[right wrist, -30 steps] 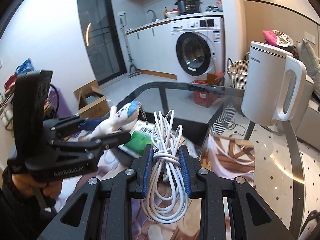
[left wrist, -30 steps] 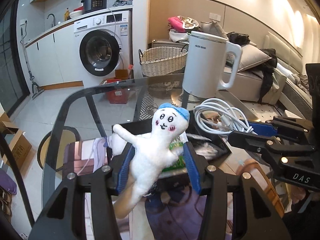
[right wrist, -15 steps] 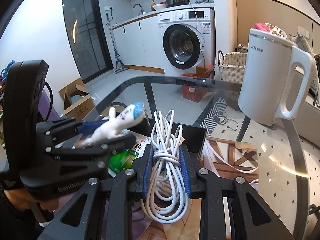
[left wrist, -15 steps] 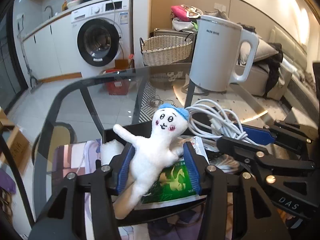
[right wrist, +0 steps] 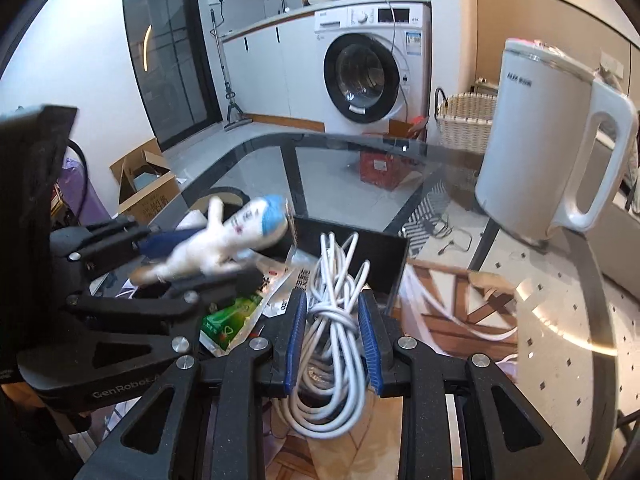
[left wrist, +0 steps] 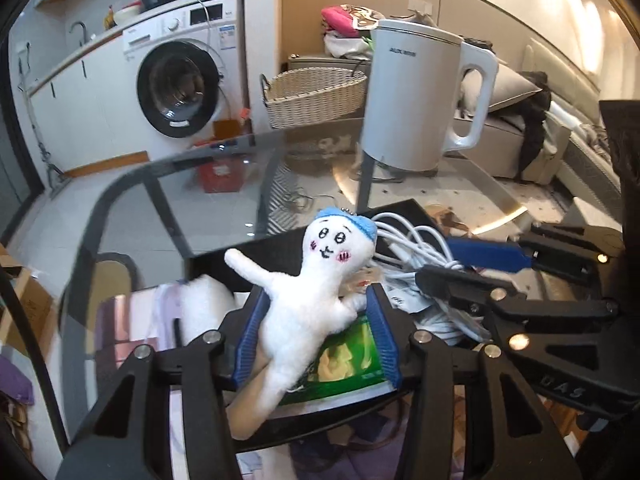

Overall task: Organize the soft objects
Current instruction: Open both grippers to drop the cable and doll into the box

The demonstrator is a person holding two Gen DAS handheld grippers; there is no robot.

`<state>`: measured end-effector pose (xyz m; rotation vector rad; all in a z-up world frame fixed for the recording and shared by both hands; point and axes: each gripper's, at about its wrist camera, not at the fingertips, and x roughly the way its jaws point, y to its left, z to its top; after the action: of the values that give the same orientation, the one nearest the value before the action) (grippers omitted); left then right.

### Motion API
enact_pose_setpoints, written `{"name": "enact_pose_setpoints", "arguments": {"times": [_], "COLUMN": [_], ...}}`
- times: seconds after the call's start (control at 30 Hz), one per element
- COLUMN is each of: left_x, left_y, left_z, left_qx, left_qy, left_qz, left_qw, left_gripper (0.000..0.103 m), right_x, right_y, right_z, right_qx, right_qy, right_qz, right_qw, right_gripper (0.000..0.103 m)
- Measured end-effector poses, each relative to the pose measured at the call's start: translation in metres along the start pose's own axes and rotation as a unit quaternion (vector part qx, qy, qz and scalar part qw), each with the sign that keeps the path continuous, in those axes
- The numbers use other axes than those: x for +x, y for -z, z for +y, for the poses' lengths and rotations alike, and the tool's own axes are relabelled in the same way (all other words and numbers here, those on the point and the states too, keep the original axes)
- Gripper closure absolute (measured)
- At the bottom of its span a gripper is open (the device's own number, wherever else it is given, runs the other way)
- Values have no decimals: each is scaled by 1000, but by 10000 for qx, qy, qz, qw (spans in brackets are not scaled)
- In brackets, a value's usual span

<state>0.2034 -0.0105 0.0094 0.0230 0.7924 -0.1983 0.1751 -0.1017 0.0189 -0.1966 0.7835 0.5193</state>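
Note:
My left gripper (left wrist: 316, 334) is shut on a white plush doll with a blue cap (left wrist: 308, 296), held over a black tray (left wrist: 248, 256); the doll also shows in the right wrist view (right wrist: 224, 240). My right gripper (right wrist: 332, 332) is shut on a bundled white cable (right wrist: 332, 320), held over the same black tray (right wrist: 380, 256). The cable also shows in the left wrist view (left wrist: 416, 240). A green packet (left wrist: 344, 364) and clear plastic bags (right wrist: 280, 280) lie in the tray. A white soft item (left wrist: 204, 304) sits at the tray's left.
A white electric kettle (left wrist: 416, 92) stands on the glass table (left wrist: 224, 192) beyond the tray; it also shows in the right wrist view (right wrist: 540, 152). A wicker basket (left wrist: 312, 96) and a washing machine (left wrist: 180, 80) stand on the floor behind.
Both grippers have moved lower and closer over the black tray, still holding the doll and the cable. The green packet now shows between my left fingers.

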Motion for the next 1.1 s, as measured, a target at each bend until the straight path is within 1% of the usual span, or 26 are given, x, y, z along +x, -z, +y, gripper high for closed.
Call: {"name": "enact_pose_setpoints", "arguments": {"times": [0.07,0.17,0.37,0.43,0.53,0.6,0.63,0.67,0.7,0.73,0.77,0.8,0.83,0.87,0.9,0.93,1.1], "left_x": [4,10,14,13,9,4,2,-2,-6,-10,-12,-17,-20,-24,-28,-31,-52], "left_y": [1,2,1,1,2,4,5,6,8,9,10,11,12,14,15,16,21], "left_z": [-3,-4,-3,-3,-4,-4,-4,-5,-6,-7,-7,-8,-9,-11,-12,-12,-8], "left_qx": [57,41,17,14,-18,-37,-45,-45,-41,-36,-48,-68,-77,-55,-10,4,-81], "left_qy": [-32,-2,-69,-107,-116,-102,-83,-62,-79,-35,35,115,60,-78,-190,-219,-322], "left_qz": [39,74,80,58,34,21,3,-22,-46,-55,-62,-122,-197,-268,-303,-328,-531], "left_qw": [10000,10000,9999,9999,9999,9999,10000,10000,10000,10000,10000,9998,9998,9996,9994,9992,9980], "left_gripper": [54,54,52,50,46,41,39,31,20,16,5,0,0,0,0,0,0], "right_x": [-8,-15,-19,-19,-23,-25,-27,-29,-31,-34,-37,-39,-42,-46,-49,-53,-67], "right_y": [-1,-2,-1,0,2,3,4,5,5,6,7,8,9,10,11,12,17], "right_z": [-2,-5,-9,-10,-11,-12,-12,-12,-12,-12,-12,-11,-11,-12,-12,-12,-11], "right_qx": [1,57,96,93,105,119,115,108,102,95,88,90,94,100,97,82,80], "right_qy": [13,12,21,31,8,-10,-15,-15,-20,-36,-49,-56,-69,-91,-110,-132,-187], "right_qz": [-139,-240,-243,-240,-265,-297,-325,-338,-350,-372,-404,-430,-477,-524,-556,-599,-739], "right_qw": [9999,9997,9997,9997,9996,9995,9994,9994,9993,9993,9991,9990,9988,9985,9983,9981,9971], "right_gripper": [72,69,68,65,56,53,53,52,50,45,42,34,30,28,24,20,14]}}
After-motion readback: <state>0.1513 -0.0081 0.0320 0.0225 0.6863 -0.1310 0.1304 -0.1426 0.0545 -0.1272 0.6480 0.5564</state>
